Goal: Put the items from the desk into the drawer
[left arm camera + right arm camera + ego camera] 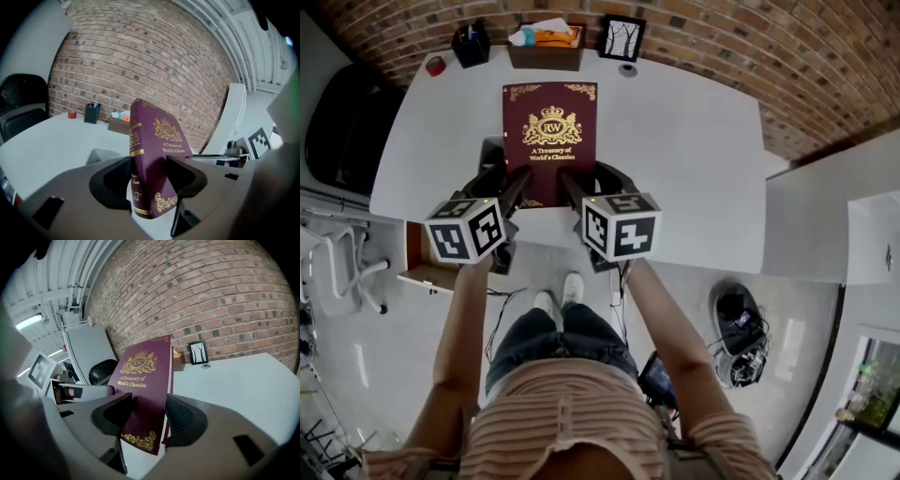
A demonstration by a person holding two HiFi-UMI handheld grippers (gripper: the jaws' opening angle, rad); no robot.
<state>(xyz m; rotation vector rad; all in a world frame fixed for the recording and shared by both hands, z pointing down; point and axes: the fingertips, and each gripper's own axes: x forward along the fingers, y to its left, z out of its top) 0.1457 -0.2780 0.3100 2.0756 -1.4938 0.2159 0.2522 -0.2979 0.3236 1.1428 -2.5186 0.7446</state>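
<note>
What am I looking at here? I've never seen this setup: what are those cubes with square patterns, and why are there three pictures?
No robot here: a person holds a two-jaw gripper in each hand; the patterned cubes are part of those grippers. The head view looks down from the person's head. The other two views come from a camera on each gripper, looking along its jaws. The left gripper and right gripper are both closed on the near end of a maroon book, "A Treasury of World's Classics", one at each corner. On the white desk behind it, by the brick wall, stand a pen holder, a tissue box, a picture frame and a small red roll.
</note>
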